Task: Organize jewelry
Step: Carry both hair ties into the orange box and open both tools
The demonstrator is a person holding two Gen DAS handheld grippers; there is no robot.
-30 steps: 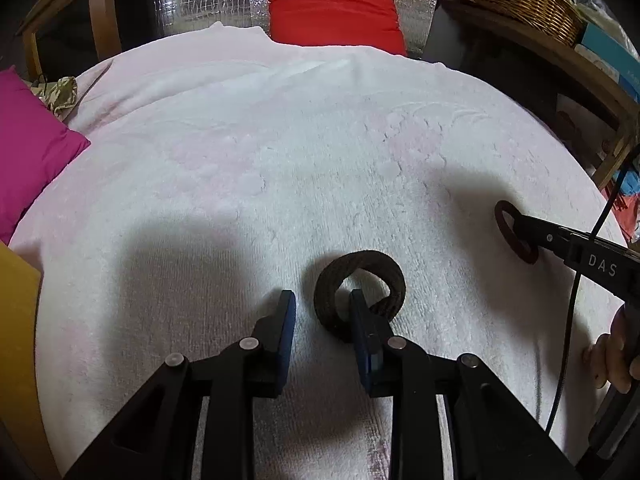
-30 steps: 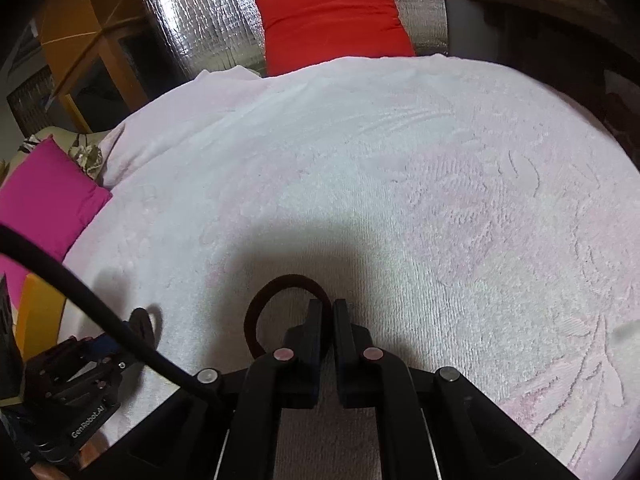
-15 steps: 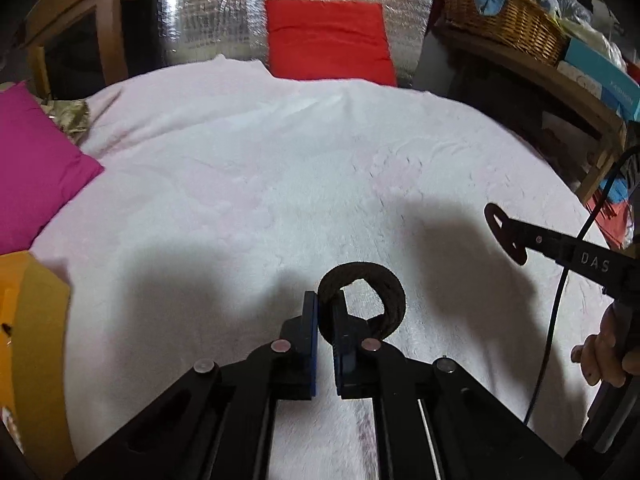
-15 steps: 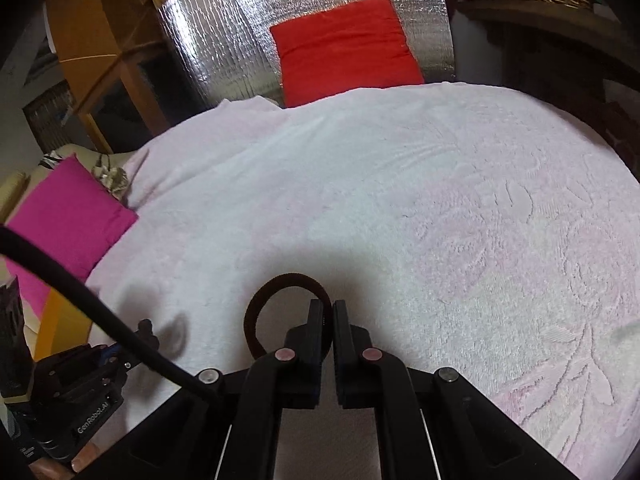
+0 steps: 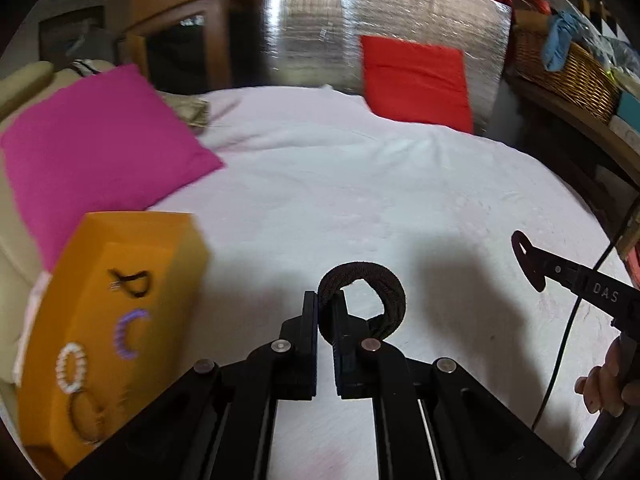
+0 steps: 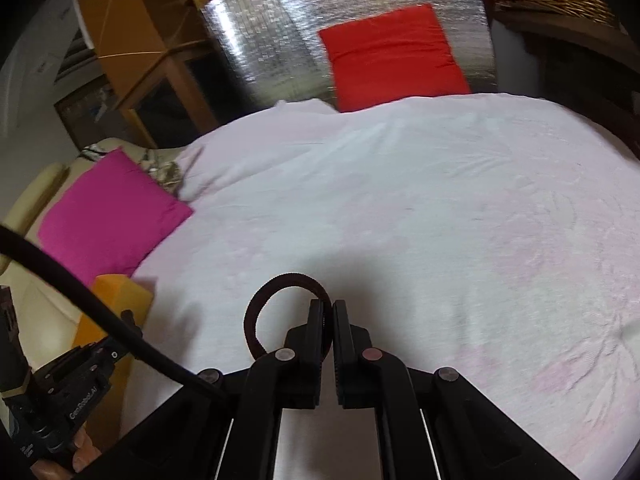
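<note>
My left gripper [image 5: 327,307] is shut on a thick dark brown hair band [image 5: 383,287] and holds it above the white bedspread [image 5: 360,184]. My right gripper [image 6: 328,314] is shut on a thin dark brown band [image 6: 260,300], also lifted; this band and the right gripper show at the right of the left wrist view [image 5: 528,260]. An orange box [image 5: 120,300] lies at the lower left with several pieces on it: a dark piece [image 5: 134,282], a purple beaded bracelet [image 5: 128,332], a white beaded bracelet [image 5: 72,366] and a brown ring [image 5: 86,420]. The box's corner shows in the right wrist view [image 6: 120,292].
A magenta cushion [image 5: 96,148] lies left of the bedspread and a red cushion [image 5: 416,80] at the back against silver foil [image 5: 360,20]. A wicker basket [image 5: 568,76] sits on a shelf at the right. A wooden cabinet [image 6: 132,40] stands back left.
One second ago my left gripper was open around the thick band; it shut on it, lifted it and swung left, bringing the orange box into view. My right gripper rose with its band.
</note>
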